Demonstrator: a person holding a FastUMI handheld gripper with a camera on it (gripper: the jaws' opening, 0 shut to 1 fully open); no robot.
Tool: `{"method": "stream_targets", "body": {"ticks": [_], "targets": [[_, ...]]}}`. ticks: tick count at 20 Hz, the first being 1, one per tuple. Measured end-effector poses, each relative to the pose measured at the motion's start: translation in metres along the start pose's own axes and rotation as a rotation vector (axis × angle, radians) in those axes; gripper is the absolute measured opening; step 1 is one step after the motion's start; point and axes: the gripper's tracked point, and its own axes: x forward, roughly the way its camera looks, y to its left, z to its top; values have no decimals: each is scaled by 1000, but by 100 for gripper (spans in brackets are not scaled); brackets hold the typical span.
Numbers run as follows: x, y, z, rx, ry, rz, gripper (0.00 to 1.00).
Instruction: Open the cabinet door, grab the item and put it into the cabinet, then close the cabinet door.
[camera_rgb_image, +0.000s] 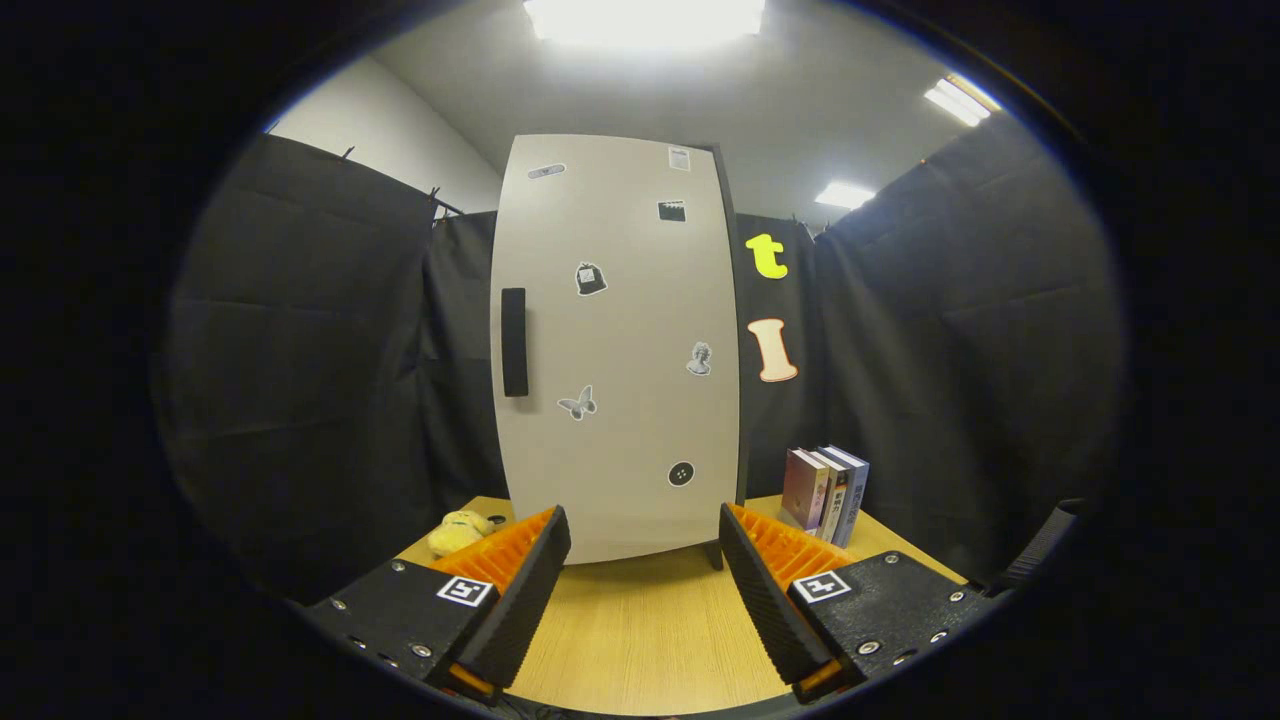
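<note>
Facing the shut cabinet door (615, 350), we hold the fingers (645, 590) wide and empty; its upright handle (514, 342) lies beyond, centre-left.

Three upright books (828, 492) stood on the wooden table (640, 640) beyond the right finger, against the dark curtain (960, 350).
</note>
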Motion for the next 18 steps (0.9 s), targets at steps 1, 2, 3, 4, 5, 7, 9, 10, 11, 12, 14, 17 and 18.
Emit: {"method": "stream_targets", "body": {"ticks": [1, 2, 3, 4, 5, 7, 9, 10, 11, 12, 14, 17, 18], "targets": [[-1, 0, 0, -4, -1, -1, 93], [-1, 1, -1, -7, -1, -1, 93], [-2, 2, -2, -5, 1, 1, 93], [-2, 3, -3, -2, 3, 4, 93], [-2, 4, -4, 1, 5, 5, 93], [-3, 6, -5, 0, 9, 8, 93], [0, 6, -9, -4, 18, 10, 93], [0, 7, -9, -4, 20, 11, 93], [0, 7, -9, -4, 18, 10, 93], [0, 7, -9, -6, 14, 7, 93], [0, 6, -10, -8, 10, 2, 93], [-5, 9, -9, -7, 16, -3, 93], [-4, 7, -10, -7, 17, -6, 93]]}}
